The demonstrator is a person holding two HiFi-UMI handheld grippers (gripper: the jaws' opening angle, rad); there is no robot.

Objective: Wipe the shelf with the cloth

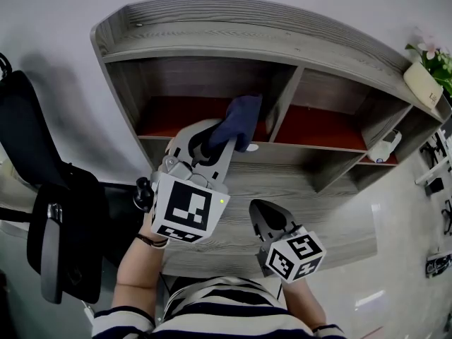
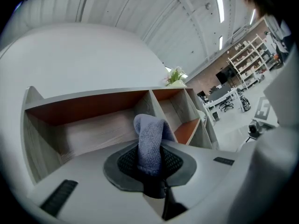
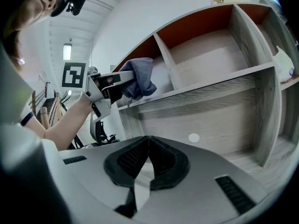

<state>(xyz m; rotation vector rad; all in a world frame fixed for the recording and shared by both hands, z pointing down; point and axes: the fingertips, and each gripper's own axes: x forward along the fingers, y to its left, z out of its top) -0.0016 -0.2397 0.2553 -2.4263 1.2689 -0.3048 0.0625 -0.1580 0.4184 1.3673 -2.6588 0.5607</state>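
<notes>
A dark blue cloth (image 1: pixel 238 121) is clamped in my left gripper (image 1: pixel 212 141), which is shut on it. The cloth sticks up from between the jaws (image 2: pixel 150 146) and hangs at the front edge of the left compartment of the grey wooden shelf (image 1: pixel 233 48). From the right gripper view the cloth (image 3: pixel 140 77) rests against the shelf board's front lip (image 3: pixel 205 90). My right gripper (image 1: pixel 270 221) is shut with nothing in it, lower down over the desk surface (image 1: pixel 282 196); its pads (image 3: pixel 161 157) meet at the tips.
The shelf has a red inner floor (image 1: pixel 311 129) and an upright divider (image 1: pixel 282 101). A white object (image 1: pixel 385 147) lies in the right compartment. A potted plant (image 1: pixel 427 69) stands on top at right. A black chair (image 1: pixel 42 189) is at left.
</notes>
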